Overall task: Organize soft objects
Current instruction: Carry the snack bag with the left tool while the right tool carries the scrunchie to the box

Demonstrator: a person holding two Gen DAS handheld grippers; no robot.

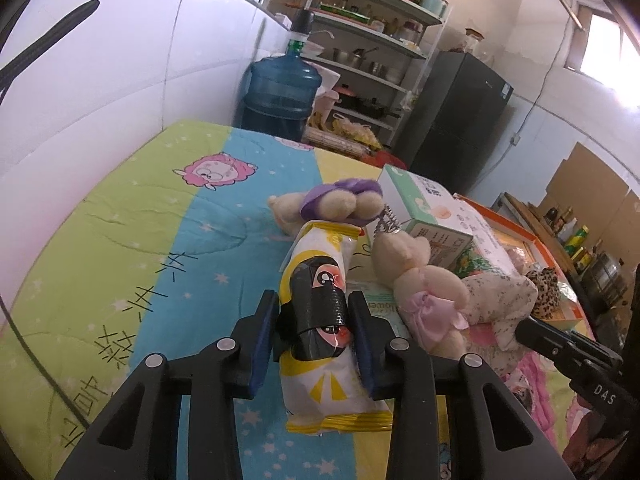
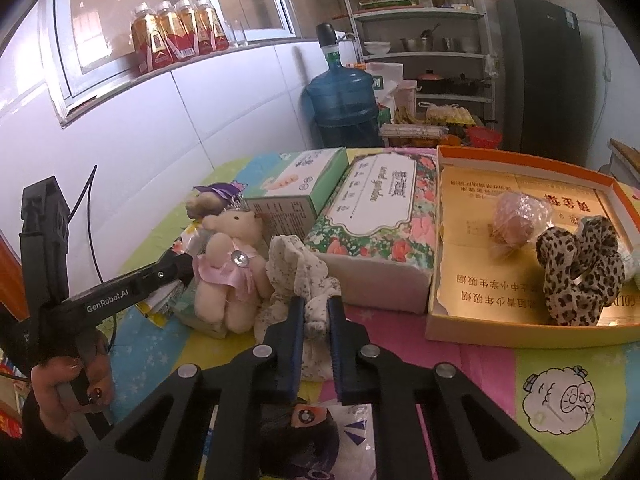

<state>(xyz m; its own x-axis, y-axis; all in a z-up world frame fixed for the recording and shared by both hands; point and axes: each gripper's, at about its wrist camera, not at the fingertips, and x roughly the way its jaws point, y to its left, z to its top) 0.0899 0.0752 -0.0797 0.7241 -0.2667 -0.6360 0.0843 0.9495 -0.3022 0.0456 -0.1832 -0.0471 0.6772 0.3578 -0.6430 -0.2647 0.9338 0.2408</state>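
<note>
My left gripper [image 1: 313,332] pinching snack packet [image 1: 320,320] mid-body, balanced. My right gripper [image 2: 314,332] pinching floral cloth [image 2: 300,276] by bunched fold; orange tray [image 2: 520,330] close, likely its destination.

Left half of the bedspread [image 1: 132,216] lies open. Right side blocked: tissue box [image 2: 376,216], green carton [image 2: 298,188] (behind the bears), orange tray [image 2: 520,328].

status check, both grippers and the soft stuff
Left gripper shut on snack packet. Right gripper shut on floral cloth. Pink-dress bear beside cloth; orange tray unobstructed.
</note>
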